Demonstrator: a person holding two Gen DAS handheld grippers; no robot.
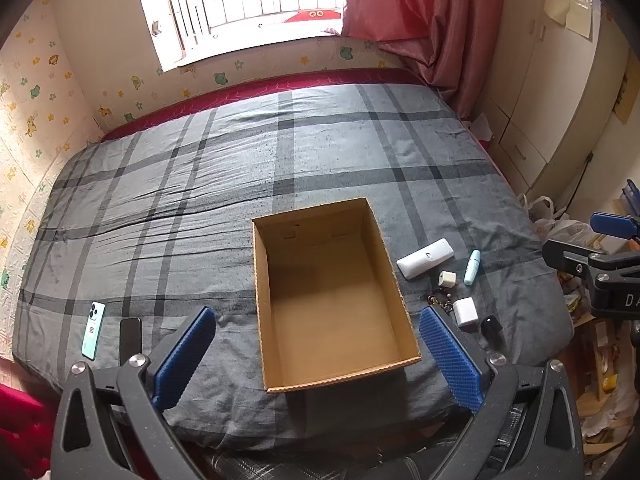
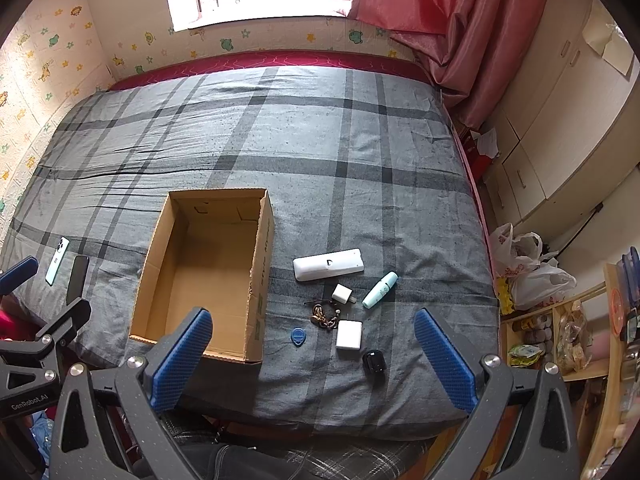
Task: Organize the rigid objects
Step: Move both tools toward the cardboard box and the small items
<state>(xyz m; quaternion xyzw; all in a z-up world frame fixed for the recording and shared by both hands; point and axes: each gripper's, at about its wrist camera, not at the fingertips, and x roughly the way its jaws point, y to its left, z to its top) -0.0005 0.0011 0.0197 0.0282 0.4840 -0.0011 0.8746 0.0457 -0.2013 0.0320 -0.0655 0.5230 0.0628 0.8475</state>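
An open, empty cardboard box [image 1: 260, 280] [image 2: 262, 240] sits on the grey plaid bed. Right of it lie a white remote [image 1: 425, 258] [image 2: 328, 265], a mint tube [image 1: 472, 267] [image 2: 380, 284], a small white plug [image 1: 447, 279] [image 2: 343, 293], a white charger [image 1: 465, 311] [image 2: 349, 335], a black cap [image 1: 491, 327] [image 2: 374, 361], a key chain [image 2: 322, 316] and a blue tag [image 2: 298, 336]. Left of the box lie a mint phone [image 1: 93, 330] [image 2: 57, 261] and a black phone [image 1: 130, 340] [image 2: 78, 278]. My left gripper [image 1: 316, 360] and right gripper [image 2: 314, 364] are open and empty above the bed's near edge.
A pink curtain [image 2: 460, 20] and white wardrobes [image 2: 560, 128] stand at the right. Plastic bags [image 2: 532, 268] and a cluttered wooden shelf [image 2: 568, 344] sit beside the bed. Wallpapered walls bound the left and far sides.
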